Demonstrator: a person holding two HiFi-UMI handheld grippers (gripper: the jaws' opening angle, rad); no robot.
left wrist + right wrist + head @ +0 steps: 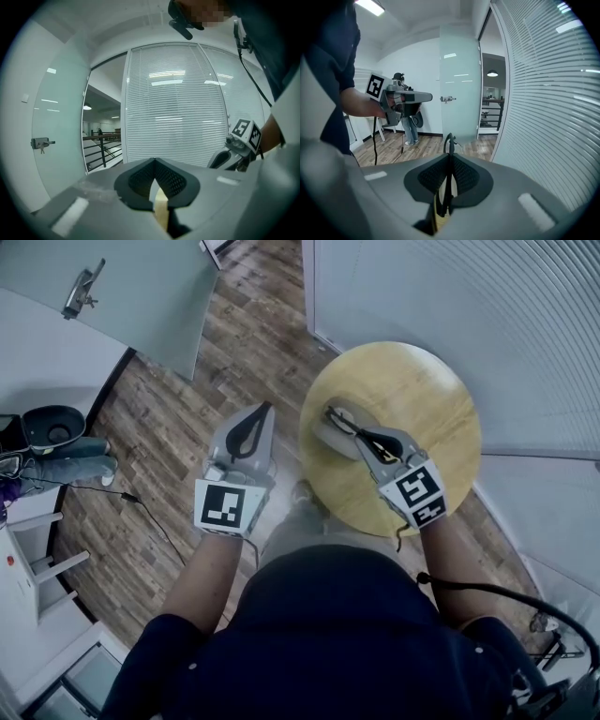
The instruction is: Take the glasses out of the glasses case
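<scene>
1. Right gripper (450, 157): the jaws are pressed onto a thin black part of the glasses (449, 139). The part runs up between the two pads, and a short curved end projects just past the jaw tips. The glasses are clear of the surface and carried only by this pinch.

2. Directly beneath the right jaw tips lies the grey glasses case (323, 437). It rests on the round wooden table (422, 390), near the table edge closest to the left gripper. The gripper and the glasses cover much of the case in the head view, so its interior and its lid position cannot be made out.

3. Left gripper (154, 160): the jaws are pressed together at the tips with nothing between the pads. It is held level with the right gripper and well apart from it, off the table edge and over the wood-plank floor (187, 418).

4. Beyond the right jaws stands a frosted glass door (459, 84). A slatted blind (553, 117) runs along that gripper's right.
</scene>
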